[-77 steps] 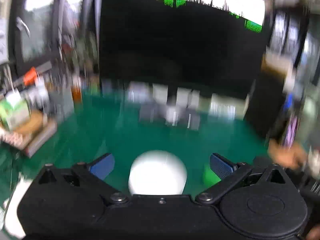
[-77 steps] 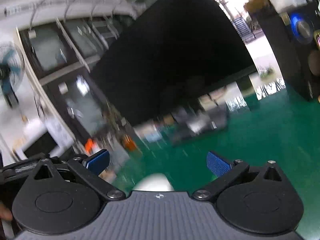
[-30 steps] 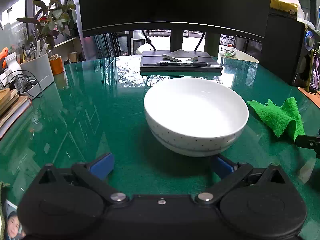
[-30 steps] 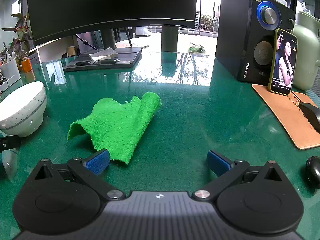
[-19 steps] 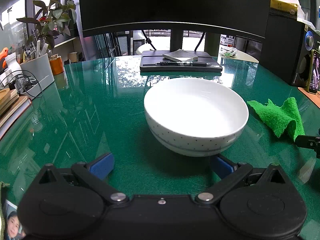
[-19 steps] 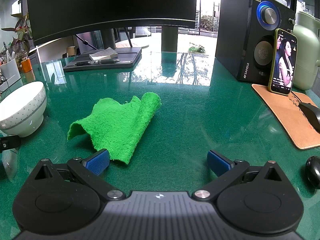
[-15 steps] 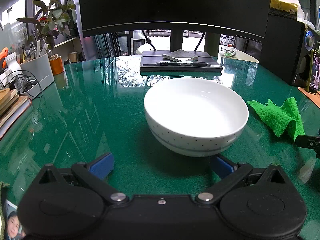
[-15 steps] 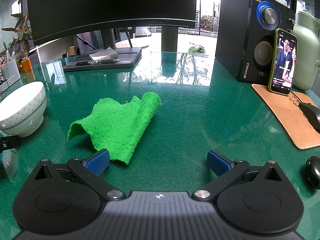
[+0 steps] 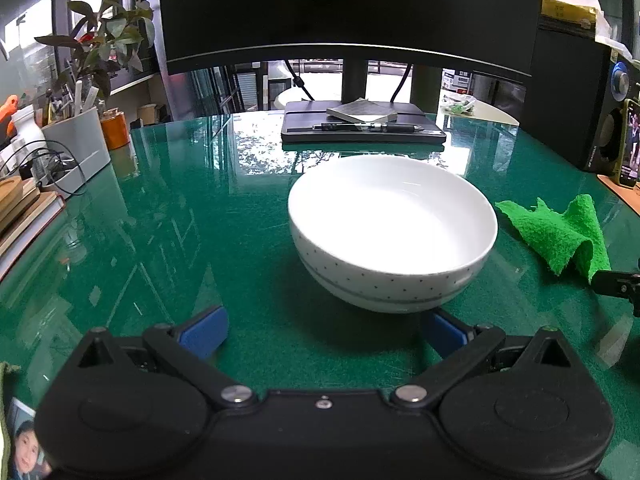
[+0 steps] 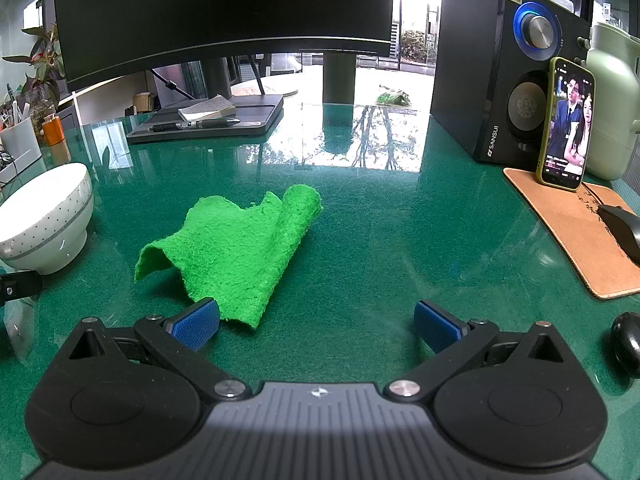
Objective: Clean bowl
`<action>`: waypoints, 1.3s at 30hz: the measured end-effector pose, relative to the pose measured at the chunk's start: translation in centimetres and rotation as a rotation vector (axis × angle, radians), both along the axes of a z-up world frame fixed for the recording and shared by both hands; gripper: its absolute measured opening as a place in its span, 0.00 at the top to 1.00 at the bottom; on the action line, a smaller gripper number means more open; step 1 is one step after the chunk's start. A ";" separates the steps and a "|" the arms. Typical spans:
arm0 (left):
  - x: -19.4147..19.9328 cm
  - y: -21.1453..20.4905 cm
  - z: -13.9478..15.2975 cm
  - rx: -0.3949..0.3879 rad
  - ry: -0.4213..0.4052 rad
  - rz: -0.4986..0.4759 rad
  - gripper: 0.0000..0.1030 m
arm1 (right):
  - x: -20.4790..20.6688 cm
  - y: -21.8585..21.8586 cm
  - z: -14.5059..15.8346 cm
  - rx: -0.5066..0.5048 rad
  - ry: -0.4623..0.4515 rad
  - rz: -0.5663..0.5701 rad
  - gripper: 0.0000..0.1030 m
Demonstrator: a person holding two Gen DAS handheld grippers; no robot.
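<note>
My left gripper point(image 9: 324, 328) is spread wide and empty, the bowl point(image 9: 392, 228) upright on the desk point(image 9: 160, 240) just ahead, perhaps brushing its right finger. My right gripper point(image 10: 316, 324) gapes beside the cloth point(image 10: 240, 248).

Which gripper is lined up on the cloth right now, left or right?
The right gripper: the green cloth lies just ahead of its open jaws. The left gripper faces the white bowl instead.
</note>
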State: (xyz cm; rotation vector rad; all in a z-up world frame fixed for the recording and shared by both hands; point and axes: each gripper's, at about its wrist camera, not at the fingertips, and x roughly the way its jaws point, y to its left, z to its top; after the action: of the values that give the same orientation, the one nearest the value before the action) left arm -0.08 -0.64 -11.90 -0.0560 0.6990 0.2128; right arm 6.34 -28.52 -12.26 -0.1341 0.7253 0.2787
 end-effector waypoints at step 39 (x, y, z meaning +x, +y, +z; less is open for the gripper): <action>-3.6 1.5 2.9 -0.126 0.095 0.340 0.00 | 2.8 -3.1 3.1 0.157 0.231 -0.125 0.17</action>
State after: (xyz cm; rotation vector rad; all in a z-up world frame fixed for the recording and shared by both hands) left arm -3.64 0.90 -8.99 -0.2875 0.7950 0.4992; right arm 9.11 -31.67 -9.16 0.0942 0.9335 0.2327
